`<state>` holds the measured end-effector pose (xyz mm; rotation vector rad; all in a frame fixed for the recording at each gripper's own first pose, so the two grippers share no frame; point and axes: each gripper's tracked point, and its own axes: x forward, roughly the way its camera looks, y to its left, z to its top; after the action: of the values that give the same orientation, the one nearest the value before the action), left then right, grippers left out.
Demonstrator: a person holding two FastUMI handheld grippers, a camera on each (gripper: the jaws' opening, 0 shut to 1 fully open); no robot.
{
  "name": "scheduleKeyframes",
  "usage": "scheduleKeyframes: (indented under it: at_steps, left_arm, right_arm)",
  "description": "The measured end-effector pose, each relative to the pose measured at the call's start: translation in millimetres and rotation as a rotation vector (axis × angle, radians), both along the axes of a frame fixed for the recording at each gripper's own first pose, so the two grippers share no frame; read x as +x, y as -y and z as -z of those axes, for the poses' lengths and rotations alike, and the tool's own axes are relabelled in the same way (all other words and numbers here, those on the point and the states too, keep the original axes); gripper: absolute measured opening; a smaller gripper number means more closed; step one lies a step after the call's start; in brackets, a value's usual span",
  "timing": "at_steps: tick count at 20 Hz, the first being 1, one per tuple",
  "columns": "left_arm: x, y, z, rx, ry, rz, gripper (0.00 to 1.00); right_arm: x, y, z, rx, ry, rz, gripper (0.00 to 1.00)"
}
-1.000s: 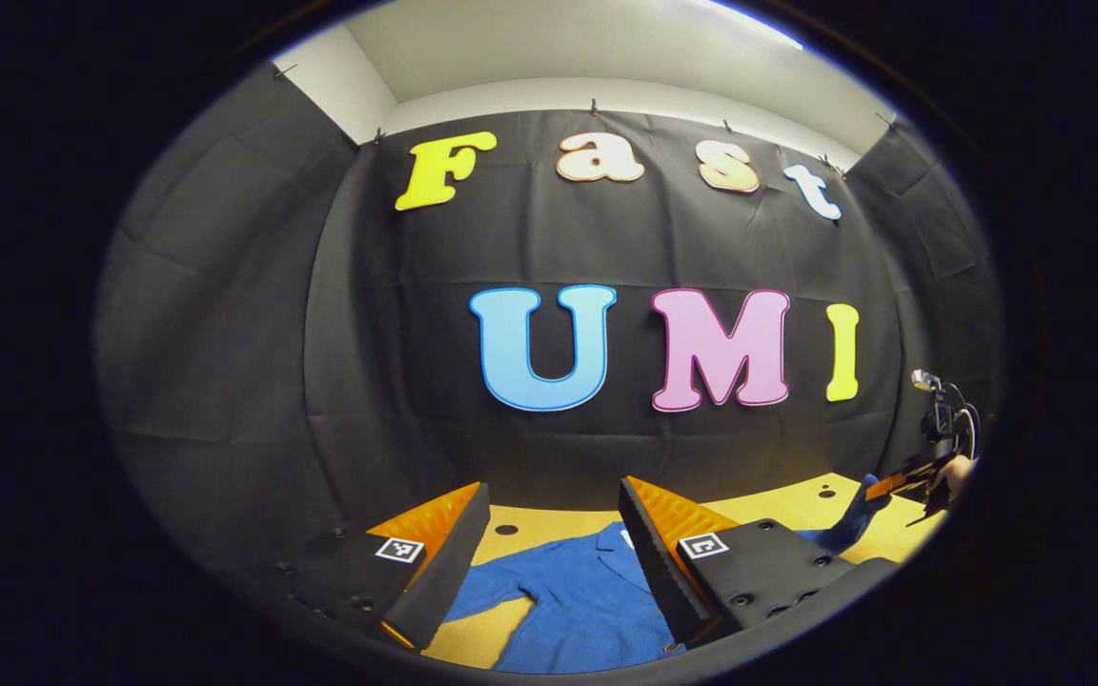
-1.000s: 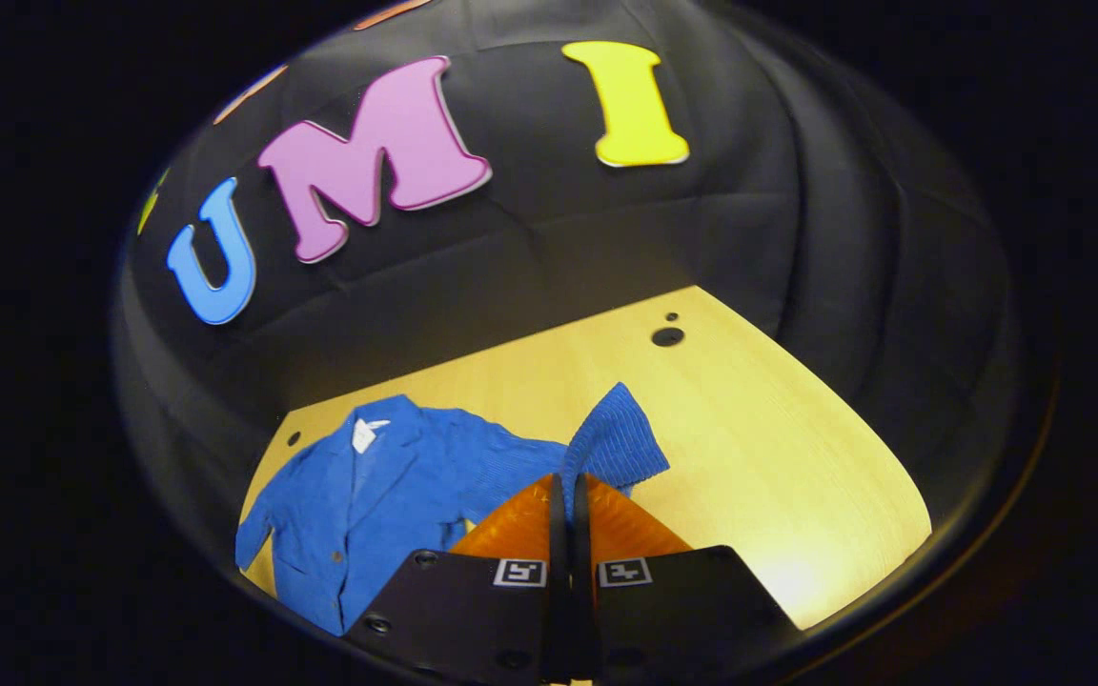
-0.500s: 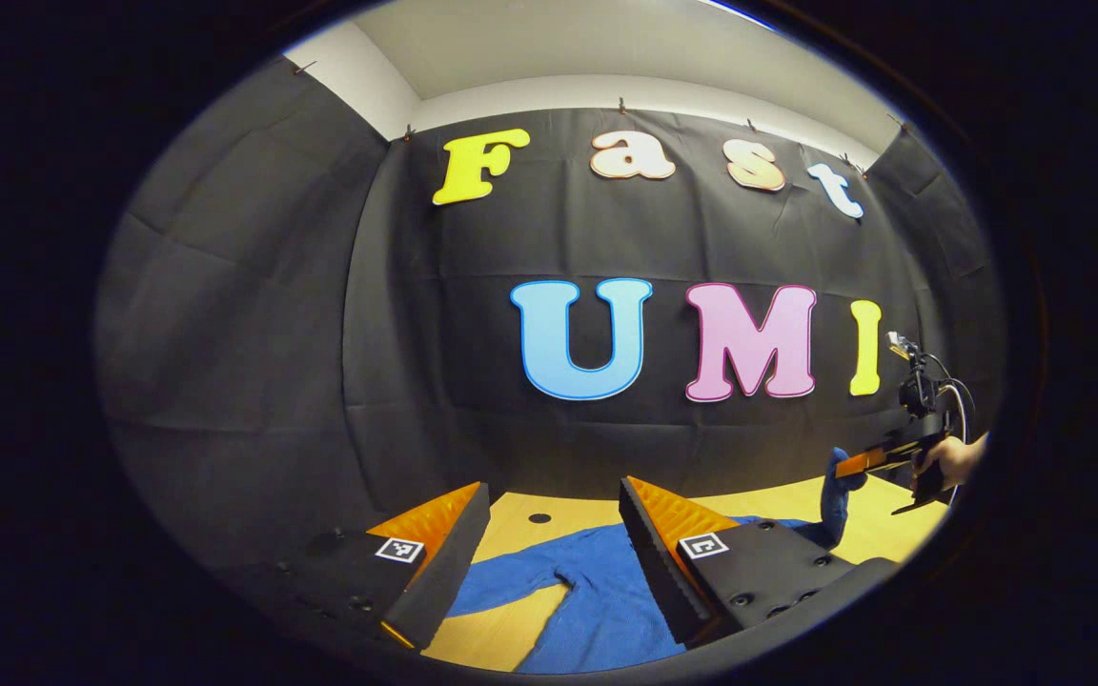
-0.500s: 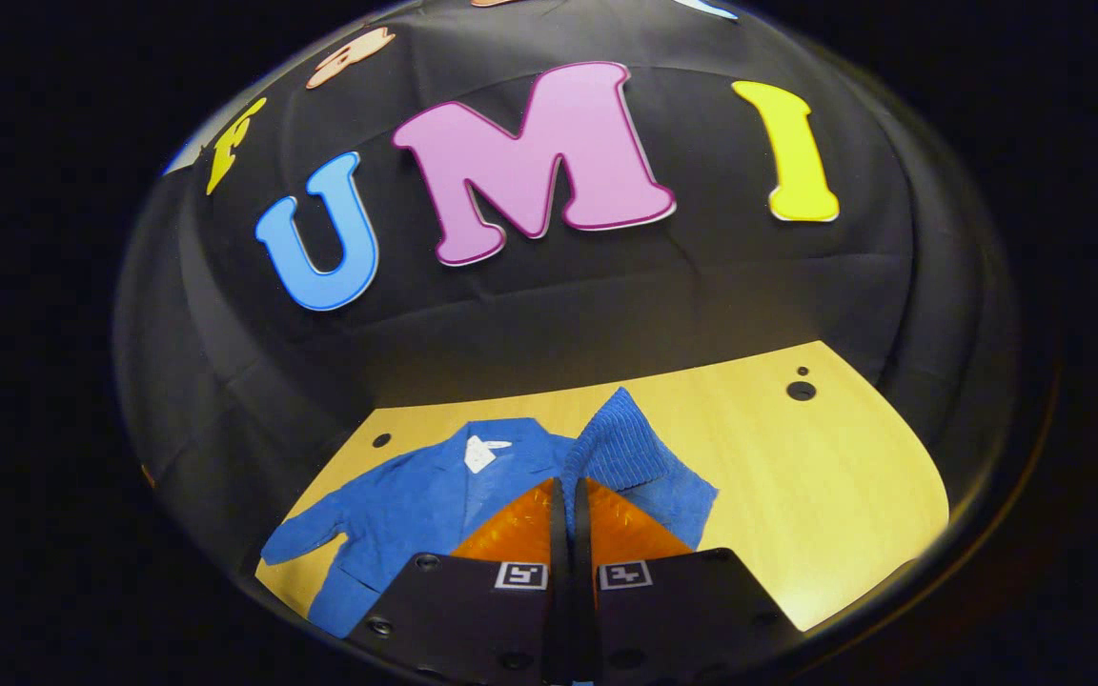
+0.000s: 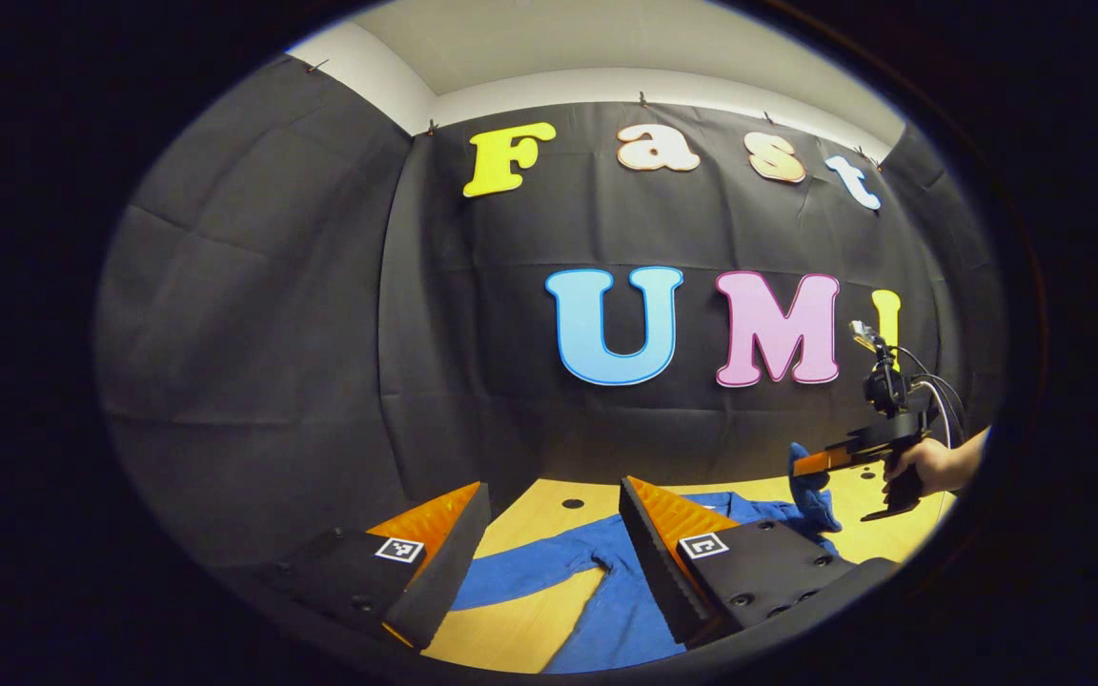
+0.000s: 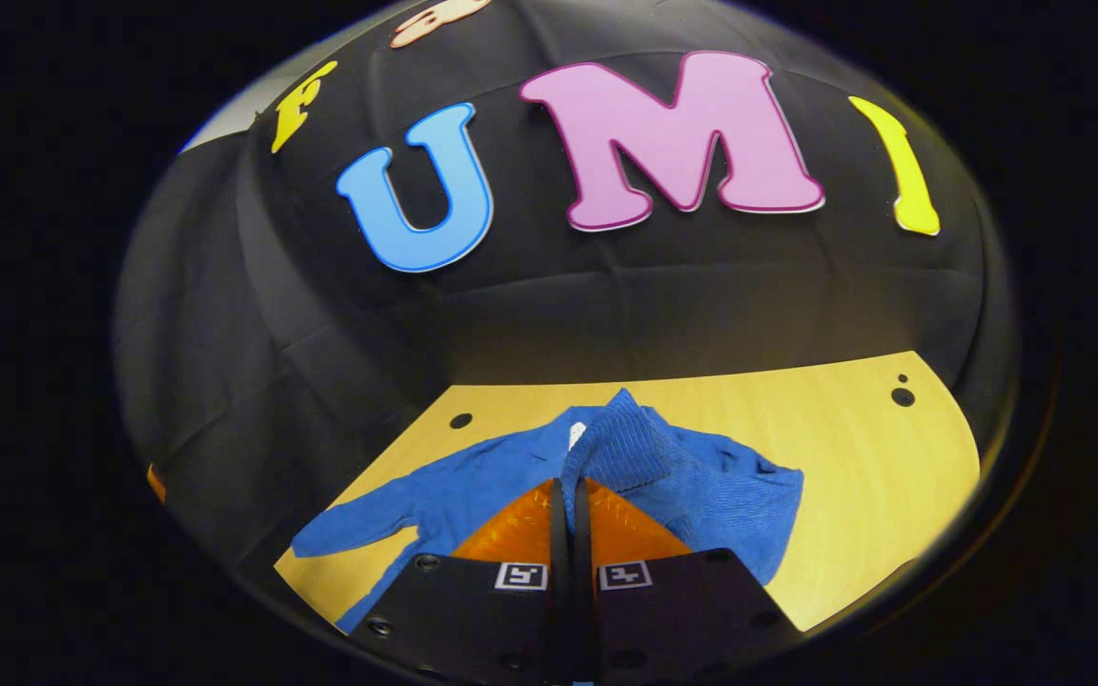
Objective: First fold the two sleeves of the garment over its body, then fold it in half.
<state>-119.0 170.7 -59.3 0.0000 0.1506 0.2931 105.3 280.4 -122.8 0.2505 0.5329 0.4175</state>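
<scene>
Blue corduroy jacket (image 6: 473, 486) lay flat on pale wooden table (image 6: 854, 467). Right gripper (image 6: 568, 495) had jaws clenched on one blue sleeve (image 6: 620, 448), lifted above jacket body. Left gripper (image 5: 549, 534) hovered over other sleeve (image 5: 530, 567), jaws released, gripping nothing.

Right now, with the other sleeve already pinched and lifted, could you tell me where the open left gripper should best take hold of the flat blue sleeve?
Probably the cuff end of the flat blue sleeve. It lies spread on the pale wooden table, away from the jacket body, so the open left gripper can drop from above and straddle that free end across its width.
</scene>
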Motion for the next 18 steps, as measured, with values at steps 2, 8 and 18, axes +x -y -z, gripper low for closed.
scheduleKeyframes:
  at_steps: [2,8,18]
  left_arm:
    - [-5.9,-6.3,1.9,0.003,-0.011,-0.010,0.80]
    - [-19.8,-25.4,11.4,0.015,-0.045,-0.034,0.80]
    - [-49.4,-51.8,40.9,0.026,-0.151,-0.071,0.80]
  right_arm:
    - [-1.1,-27.9,1.0,-0.002,0.002,-0.037,0.05]
    - [3.1,-105.0,43.4,-0.014,-0.080,-0.103,0.05]
    - [11.8,-181.7,111.5,0.044,-0.246,-0.104,0.05]
